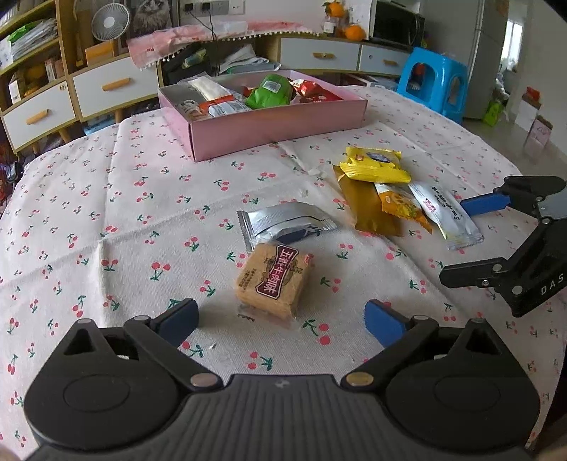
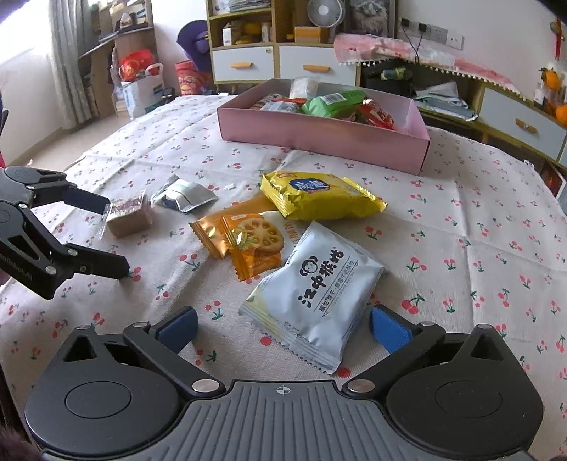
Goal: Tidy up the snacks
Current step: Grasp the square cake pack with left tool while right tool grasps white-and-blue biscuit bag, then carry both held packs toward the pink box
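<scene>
A: Is it bright or dark?

B: Bright. Soft daylight fills the room. In the right wrist view the window is so bright it turns almost white. In the left wrist view another window glows too.

A: Any shadows?

B: Only pale, soft ones on the tablecloth.

A: Anything shiny?

B: The silver wrapper shines white in spots, and so does the yellow packet.

A: Do both pictures look bent?

B: Yes. The edges curve like a ball, and the corners go black.

A: Is it blurry?

B: The middle is sharp. Far shelves look a bit soft.
</scene>
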Demonstrator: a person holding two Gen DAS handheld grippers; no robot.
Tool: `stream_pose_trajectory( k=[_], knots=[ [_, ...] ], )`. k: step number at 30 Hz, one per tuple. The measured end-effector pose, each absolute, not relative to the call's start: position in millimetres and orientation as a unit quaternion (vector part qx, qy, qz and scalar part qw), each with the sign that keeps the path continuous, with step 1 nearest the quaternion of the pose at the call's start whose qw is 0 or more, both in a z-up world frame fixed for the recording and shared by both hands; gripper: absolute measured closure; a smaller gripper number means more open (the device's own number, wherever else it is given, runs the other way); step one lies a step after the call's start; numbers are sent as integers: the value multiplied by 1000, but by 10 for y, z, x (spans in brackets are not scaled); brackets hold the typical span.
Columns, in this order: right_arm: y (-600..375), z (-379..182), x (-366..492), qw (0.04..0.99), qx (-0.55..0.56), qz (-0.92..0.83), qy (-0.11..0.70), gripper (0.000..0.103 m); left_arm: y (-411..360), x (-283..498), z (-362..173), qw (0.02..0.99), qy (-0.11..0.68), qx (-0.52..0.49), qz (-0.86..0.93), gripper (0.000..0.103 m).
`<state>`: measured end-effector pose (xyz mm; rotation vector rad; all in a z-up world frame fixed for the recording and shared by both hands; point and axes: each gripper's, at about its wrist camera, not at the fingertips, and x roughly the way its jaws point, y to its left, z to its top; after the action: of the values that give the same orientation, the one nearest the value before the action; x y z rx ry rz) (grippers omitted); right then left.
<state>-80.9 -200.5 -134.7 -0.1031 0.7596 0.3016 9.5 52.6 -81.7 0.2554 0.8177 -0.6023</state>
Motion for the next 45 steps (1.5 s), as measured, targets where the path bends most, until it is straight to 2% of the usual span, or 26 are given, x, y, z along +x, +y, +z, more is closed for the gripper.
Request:
stream_pose_trajectory(
  k=[7,10,15,20,27,29,33,35,38,45],
  knots=[
    [-1979,-1321,-751,909,-57,144,388,0,546,134,-796,867,394,119,-281,13],
    [-1979,-1307,-713,904,-57,145,398,0,560,143,-780,870,394,116,-274,19],
    [-2059,-1280,-669,907,-39,134,398,1,599,188,-731,871,400,98,-267,40],
    [-2179,-1227,-608,908,1,125,400,5,613,223,-706,871,404,85,-267,51],
    [-2152,-1226,-596,908,-16,119,402,17,606,220,-688,870,403,84,-270,55],
    [-2156,-1214,-595,908,-16,117,403,26,604,221,-684,870,404,82,-271,55],
    [-2215,-1182,-566,905,-2,115,409,34,592,221,-668,868,406,79,-274,58],
    [-2245,-1168,-549,904,1,109,413,44,586,219,-660,868,406,80,-274,59],
    [-2297,-1138,-537,902,15,113,417,45,575,225,-653,868,408,80,-273,64],
    [-2339,-1054,-526,899,29,111,422,46,585,267,-600,868,415,63,-264,65]
  ],
)
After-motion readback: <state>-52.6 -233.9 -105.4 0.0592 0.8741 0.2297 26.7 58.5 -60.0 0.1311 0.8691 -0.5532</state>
